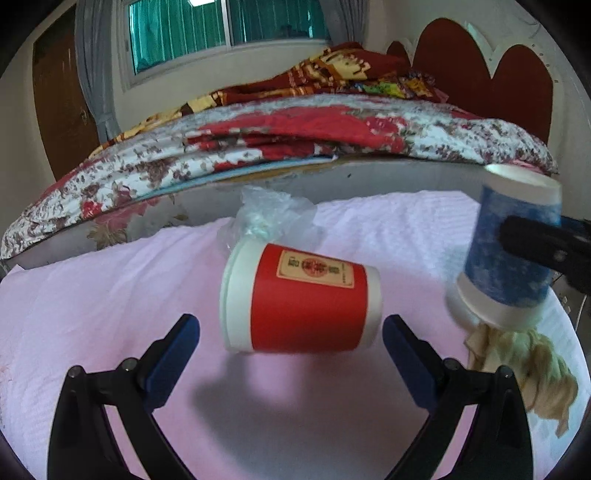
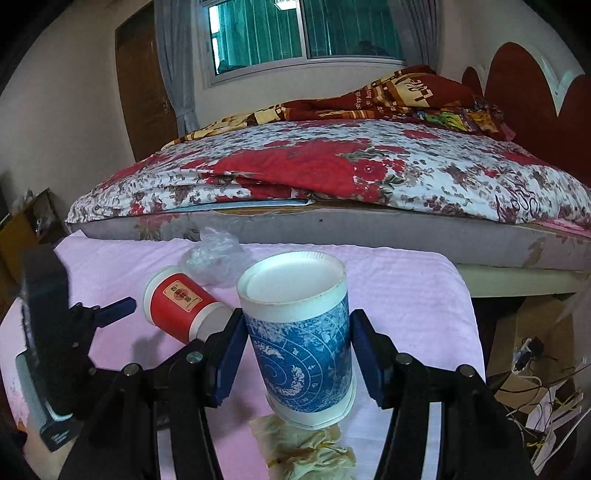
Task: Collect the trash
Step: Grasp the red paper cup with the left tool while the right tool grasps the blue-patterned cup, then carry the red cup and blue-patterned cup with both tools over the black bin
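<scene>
A red paper cup (image 1: pixel 301 299) lies on its side on the pink cloth (image 1: pixel 92 295); it also shows in the right wrist view (image 2: pixel 181 306). My left gripper (image 1: pixel 291 350) is open, its blue pads just short of the cup on either side. My right gripper (image 2: pixel 297 354) is shut on an upside-down blue patterned cup (image 2: pixel 303 339) and holds it tilted above a crumpled yellowish tissue (image 2: pixel 306 443). The blue cup (image 1: pixel 511 247) and tissue (image 1: pixel 524 365) also show at right in the left wrist view. A crumpled clear plastic bag (image 1: pixel 273 214) lies behind the red cup.
A bed with a floral quilt (image 2: pixel 332 173) runs along the far side of the pink cloth. Cardboard and cables (image 2: pixel 532 354) lie on the floor at right. A wooden door (image 2: pixel 144 85) and window (image 2: pixel 306 33) are behind.
</scene>
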Tool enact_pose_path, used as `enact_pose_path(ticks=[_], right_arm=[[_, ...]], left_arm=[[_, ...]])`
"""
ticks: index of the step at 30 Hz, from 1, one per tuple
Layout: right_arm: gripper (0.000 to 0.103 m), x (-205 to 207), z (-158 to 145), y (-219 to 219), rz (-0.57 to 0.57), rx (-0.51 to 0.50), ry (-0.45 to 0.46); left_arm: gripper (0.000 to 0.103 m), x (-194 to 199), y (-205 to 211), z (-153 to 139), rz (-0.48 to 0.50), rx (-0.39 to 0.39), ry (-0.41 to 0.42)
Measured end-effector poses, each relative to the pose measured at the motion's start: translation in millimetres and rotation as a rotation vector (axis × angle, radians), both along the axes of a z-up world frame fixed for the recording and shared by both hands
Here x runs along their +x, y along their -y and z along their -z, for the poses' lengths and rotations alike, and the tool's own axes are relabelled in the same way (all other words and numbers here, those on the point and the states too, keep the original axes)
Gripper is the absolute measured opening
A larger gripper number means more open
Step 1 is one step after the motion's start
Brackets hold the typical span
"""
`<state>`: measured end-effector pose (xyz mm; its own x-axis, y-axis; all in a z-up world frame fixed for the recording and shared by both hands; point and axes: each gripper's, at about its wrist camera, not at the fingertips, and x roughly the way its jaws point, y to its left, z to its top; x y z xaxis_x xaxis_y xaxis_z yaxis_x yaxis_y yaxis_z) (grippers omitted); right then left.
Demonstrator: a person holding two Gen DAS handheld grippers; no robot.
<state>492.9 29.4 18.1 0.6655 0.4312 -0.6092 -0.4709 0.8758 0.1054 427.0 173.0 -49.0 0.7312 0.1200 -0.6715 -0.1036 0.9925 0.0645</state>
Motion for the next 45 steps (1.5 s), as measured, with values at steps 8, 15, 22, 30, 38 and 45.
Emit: enact_pose_path(ticks=[8,15,22,30,38,45], right_arm=[[0.058,-17,-7,7,-0.011,-0.005,0.02],[0.058,-51,-22,19,-0.014,-0.008,0.051],[0.058,-93,-34,36,-0.005,-0.008,0.06],[0.058,-150,-43,56,0.0,-0.018,0.076],[0.058,-215,-56,88,0.01,0.0,0.102],[0.058,-268,-62,132,0.029,0.003,0.124]], left_arm=[[0.084,-30,-13,-6,0.022,-0.052,0.023],[0.084,-72,-19,-29,0.035,-0.044,0.069],[0.084,-108,-12,-45,0.058,-0.026,0.087],[0.084,-152,7,-60,0.092,-0.023,0.111],[0.084,-201,34,-78,0.134,-0.032,0.139],[0.084,-230,69,-85,0.188,-0.041,0.154]])
